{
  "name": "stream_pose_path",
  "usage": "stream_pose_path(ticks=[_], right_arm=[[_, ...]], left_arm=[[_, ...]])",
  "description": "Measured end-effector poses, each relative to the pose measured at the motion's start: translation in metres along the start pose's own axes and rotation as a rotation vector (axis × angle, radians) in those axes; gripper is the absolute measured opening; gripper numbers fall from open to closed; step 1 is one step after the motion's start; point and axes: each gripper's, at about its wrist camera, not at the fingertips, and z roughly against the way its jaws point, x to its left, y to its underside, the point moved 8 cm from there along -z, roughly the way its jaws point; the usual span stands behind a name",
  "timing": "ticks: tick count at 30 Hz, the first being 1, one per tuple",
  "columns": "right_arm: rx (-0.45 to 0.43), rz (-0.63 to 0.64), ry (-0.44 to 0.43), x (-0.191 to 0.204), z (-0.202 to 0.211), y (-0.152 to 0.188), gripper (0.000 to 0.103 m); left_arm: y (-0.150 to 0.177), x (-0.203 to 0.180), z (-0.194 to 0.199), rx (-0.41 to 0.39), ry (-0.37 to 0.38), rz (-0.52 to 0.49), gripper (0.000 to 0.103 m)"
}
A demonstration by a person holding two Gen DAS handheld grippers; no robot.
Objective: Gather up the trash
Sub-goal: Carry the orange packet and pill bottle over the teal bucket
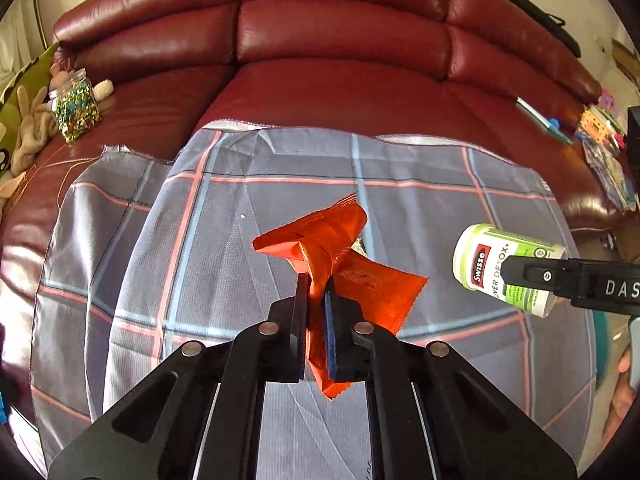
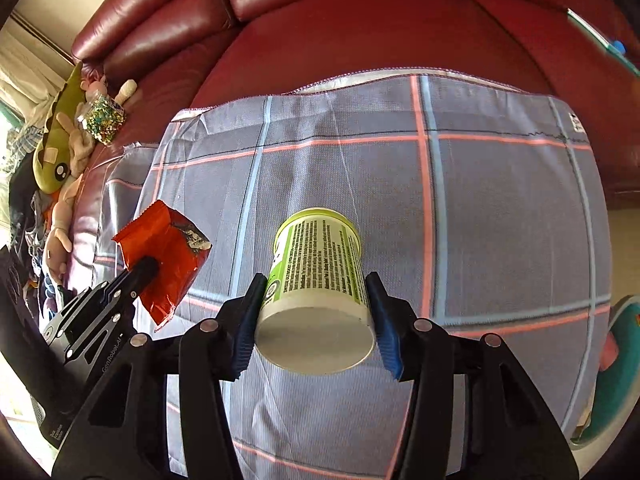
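Observation:
My left gripper is shut on a crumpled orange snack wrapper and holds it above the plaid cloth. My right gripper is shut on a white and green Swisse supplement bottle, lid pointing away, also above the cloth. In the left wrist view the bottle and the right gripper show at the right. In the right wrist view the wrapper and the left gripper show at the left.
The cloth lies on a dark red leather sofa. A jar of colourful bits and plush toys sit at the sofa's left end. A pen and colourful small items lie at its right end.

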Motion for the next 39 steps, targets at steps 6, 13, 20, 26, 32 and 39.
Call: stream_pose_path(ticks=[6,13,20,26,32,39], right_arm=[[-0.041,-0.025,-0.03,-0.025,0.039,0.035,0.048],[-0.109,-0.086,-0.081,-0.068,0.087,0.068,0.048],[-0.208,-0.18,-0.112,-0.133,0.144,0.092,0.048],[-0.274,-0.272,-0.115,-0.197,0.181,0.115,0.048],[-0.317,-0.364,-0.115,-0.263,0.207,0.14,0.048],[-0.339,-0.462,-0.1,-0.331,0.222,0.17,0.048]], left_arm=[[0.035,-0.039,0.032,0.0,0.06,-0.041,0.007],[0.064,-0.099,0.061,-0.006,0.116,-0.114,0.008],[0.067,-0.173,0.08,-0.018,0.156,-0.229,0.008],[0.072,-0.244,0.087,-0.018,0.19,-0.33,0.008],[0.085,-0.319,0.085,0.004,0.237,-0.433,0.008],[0.102,-0.39,0.071,0.042,0.289,-0.524,0.008]])
